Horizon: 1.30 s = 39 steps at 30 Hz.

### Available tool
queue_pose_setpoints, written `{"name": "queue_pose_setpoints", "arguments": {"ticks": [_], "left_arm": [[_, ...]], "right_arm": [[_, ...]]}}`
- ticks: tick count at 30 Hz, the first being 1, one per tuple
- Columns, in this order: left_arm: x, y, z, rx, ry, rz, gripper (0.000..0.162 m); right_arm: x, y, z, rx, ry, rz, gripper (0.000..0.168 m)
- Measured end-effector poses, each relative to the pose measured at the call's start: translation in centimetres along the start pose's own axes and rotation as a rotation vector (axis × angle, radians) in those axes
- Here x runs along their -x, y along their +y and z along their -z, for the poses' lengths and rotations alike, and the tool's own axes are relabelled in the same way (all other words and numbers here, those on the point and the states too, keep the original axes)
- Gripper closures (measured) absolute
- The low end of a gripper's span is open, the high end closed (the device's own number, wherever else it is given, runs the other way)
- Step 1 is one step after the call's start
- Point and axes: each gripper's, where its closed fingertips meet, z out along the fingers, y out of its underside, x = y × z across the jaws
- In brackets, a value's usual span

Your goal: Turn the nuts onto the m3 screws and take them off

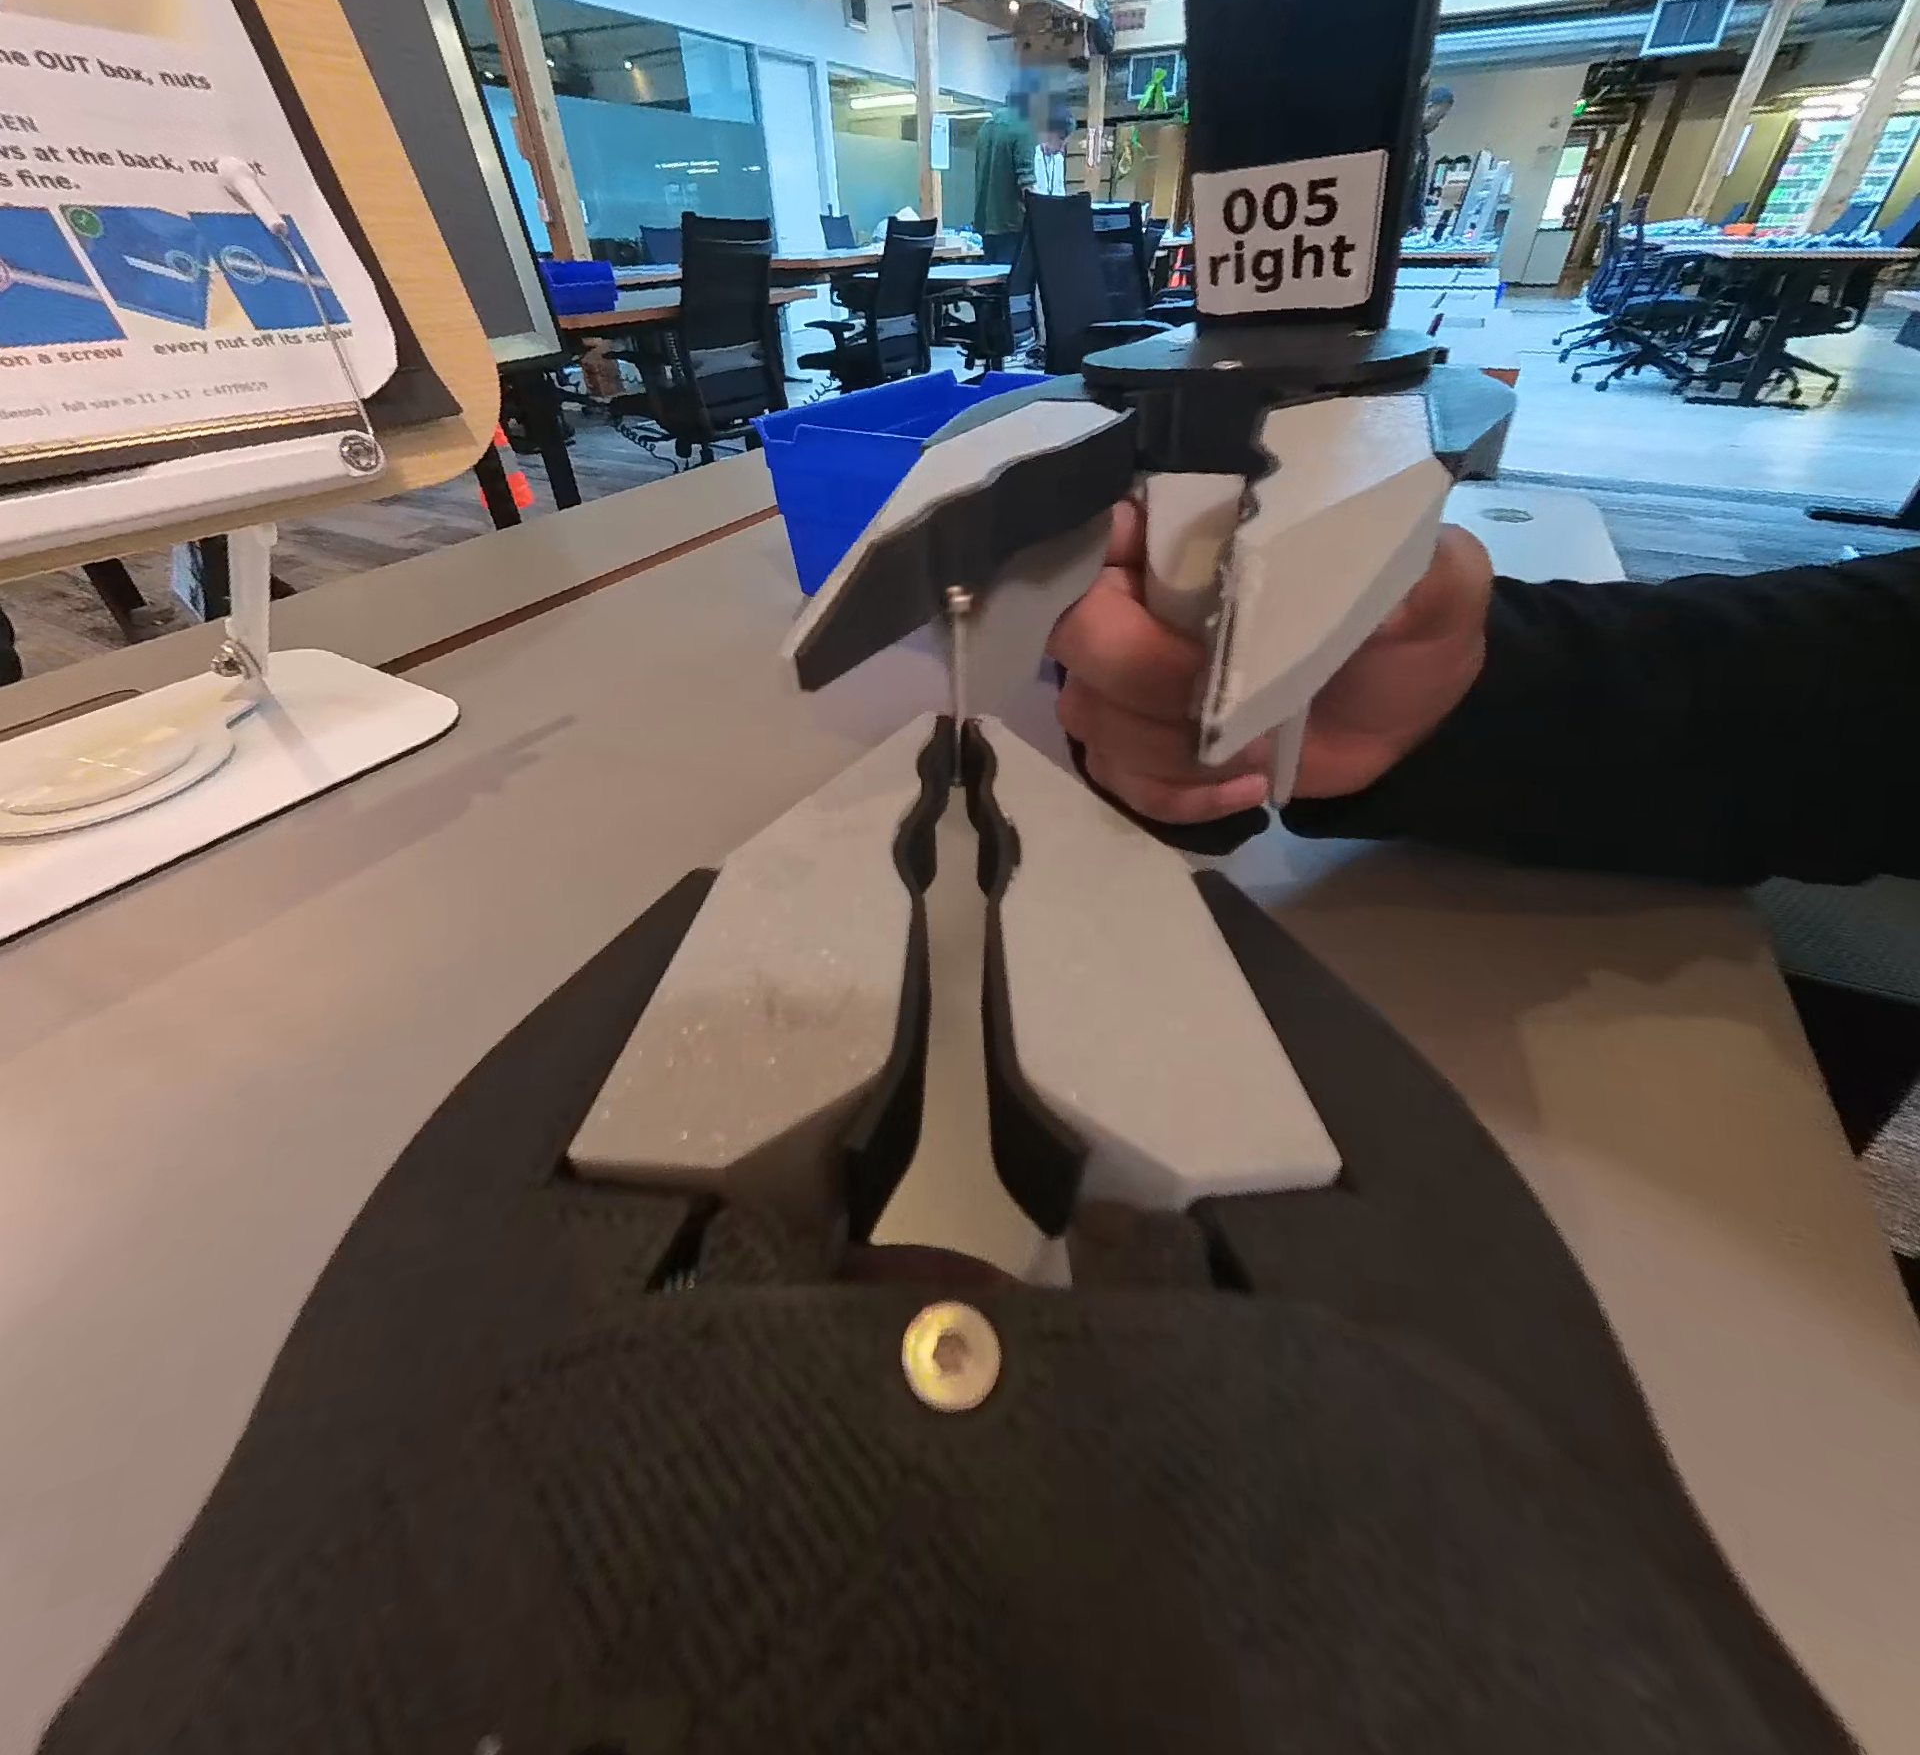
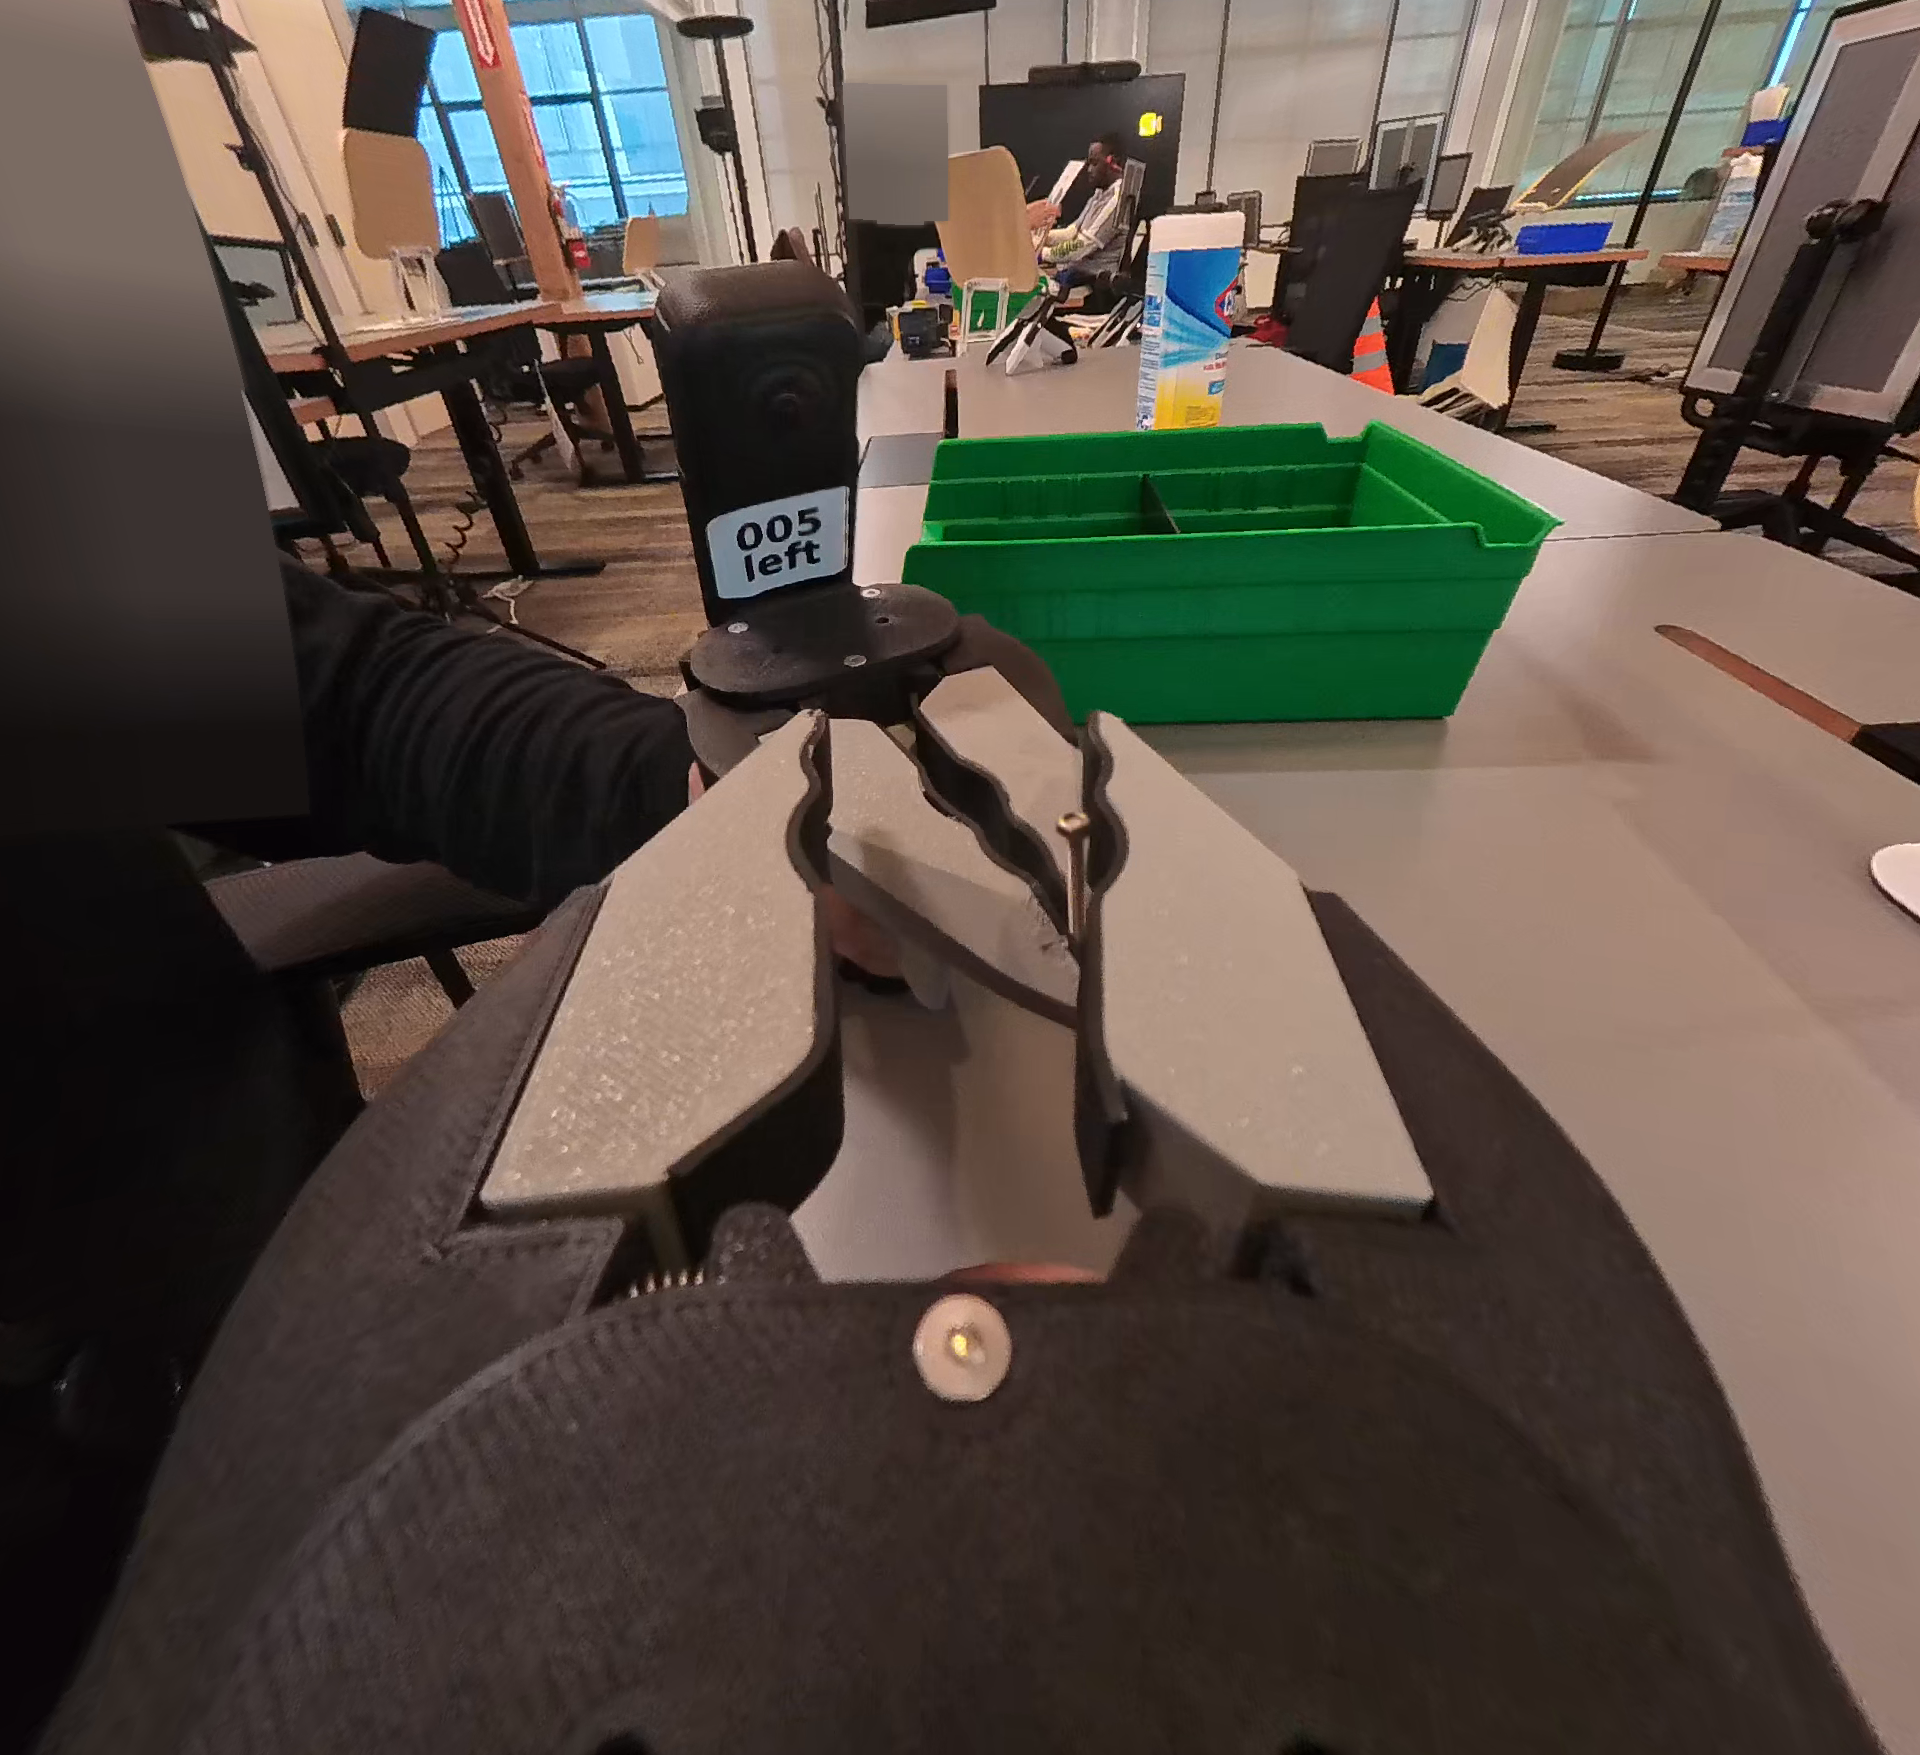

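Observation:
My left gripper [image 1: 958,741] is shut on the lower shank of a thin m3 screw [image 1: 960,666] and holds it upright above the grey table [image 1: 468,874]. The small knob at the screw's top may be its head or a nut; I cannot tell which. My right gripper [image 1: 1003,708] faces the left one, open, with its fingers spread on either side of the screw. In the right wrist view the right gripper [image 2: 956,749] is open. The screw [image 2: 1074,874] stands close to the inner pad of its right finger [image 2: 1247,978], and the left gripper [image 2: 1068,945] pinches it from the far side.
A blue bin [image 1: 831,500] stands behind the right gripper. A green divided bin [image 2: 1226,604] sits farther back on the table, with a wipes canister [image 2: 1190,323] behind it. An instruction sheet on a white stand [image 1: 187,251] stands at the left. A person's hand [image 1: 1351,666] holds the right gripper. About 6 cm separates my left fingertips from my right.

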Motion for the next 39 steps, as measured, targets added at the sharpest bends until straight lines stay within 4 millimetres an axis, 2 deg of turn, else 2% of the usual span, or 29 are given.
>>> {"name": "queue_pose_setpoints", "arguments": {"ticks": [7,11,15,19,21,24,25,27,30,34,37,38,39], "left_arm": [[0.8,0.0,0.2,0.005,-0.042,0.007,0.162],[0.8,-0.1,0.2,0.000,-0.038,0.015,0.162],[0.4,0.0,0.1,0.003,-0.022,0.010,0.162],[0.7,0.1,0.1,0.011,-0.042,0.000,0.162],[1.2,0.3,0.2,0.017,-0.060,0.007,0.162],[1.5,0.3,0.3,0.018,-0.067,0.025,0.162],[1.5,0.3,0.3,0.019,-0.065,0.029,0.162],[1.2,0.4,0.1,0.023,-0.051,0.031,0.162],[0.7,0.5,-0.1,0.032,-0.035,0.015,0.162],[1.0,0.6,0.0,0.036,-0.052,0.014,0.162],[1.6,0.7,0.2,0.035,-0.065,0.034,0.162],[1.7,0.7,0.2,0.033,-0.068,0.043,0.162],[1.8,0.7,0.2,0.034,-0.068,0.049,0.162]], "right_arm": [[-0.4,0.1,1.5,-0.013,0.061,-0.015,0.121],[-0.9,0.0,2.7,-0.018,0.104,-0.004,0.128],[-1.3,-0.4,1.8,-0.028,0.084,-0.041,0.121],[-0.6,0.2,0.0,0.001,0.041,-0.030,0.121],[-0.6,0.4,0.3,0.004,0.068,-0.029,0.116],[-0.5,0.4,2.1,0.000,0.113,-0.014,0.117],[-0.1,0.3,2.7,-0.005,0.106,-0.002,0.131],[-0.6,0.1,3.4,-0.014,0.146,0.015,0.131],[-1.7,-0.1,2.6,-0.009,0.156,-0.014,0.120],[-1.1,0.8,0.4,0.035,0.083,-0.023,0.124],[-0.9,1.0,1.1,0.039,0.117,-0.014,0.116],[-0.8,1.0,1.8,0.033,0.126,-0.014,0.118],[-0.5,0.9,2.4,0.023,0.116,-0.010,0.131]]}}
